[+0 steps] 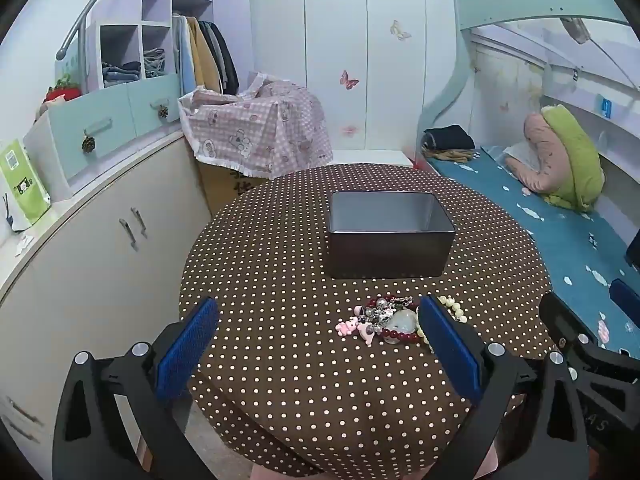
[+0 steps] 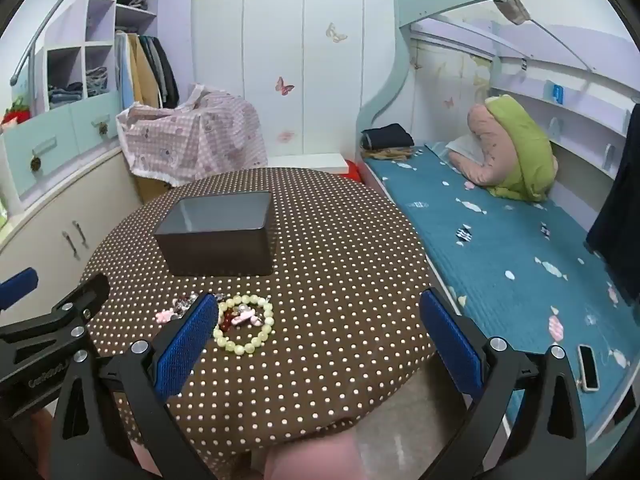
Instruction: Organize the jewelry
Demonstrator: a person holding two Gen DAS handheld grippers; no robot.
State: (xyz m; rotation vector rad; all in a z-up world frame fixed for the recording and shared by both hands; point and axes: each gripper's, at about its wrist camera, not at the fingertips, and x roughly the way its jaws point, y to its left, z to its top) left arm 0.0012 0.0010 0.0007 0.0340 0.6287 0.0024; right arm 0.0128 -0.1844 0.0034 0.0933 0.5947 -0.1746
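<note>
A pile of jewelry (image 1: 384, 320) lies on the round table with the brown polka-dot cloth (image 1: 280, 272): a dark red bead bracelet, pink charms and a pale yellow bead bracelet (image 2: 244, 326). An open grey metal box (image 1: 390, 234) stands behind the pile, empty inside; it also shows in the right wrist view (image 2: 218, 232). My left gripper (image 1: 318, 340) is open above the table's near side, its right finger beside the pile. My right gripper (image 2: 316, 336) is open, its left finger next to the pale bracelet.
A white cabinet (image 1: 100, 240) stands left of the table. A bed with a blue cover (image 2: 500, 248) runs along the right, with a phone (image 2: 588, 366) on it. A box under a pink checked cloth (image 1: 260, 132) stands behind the table.
</note>
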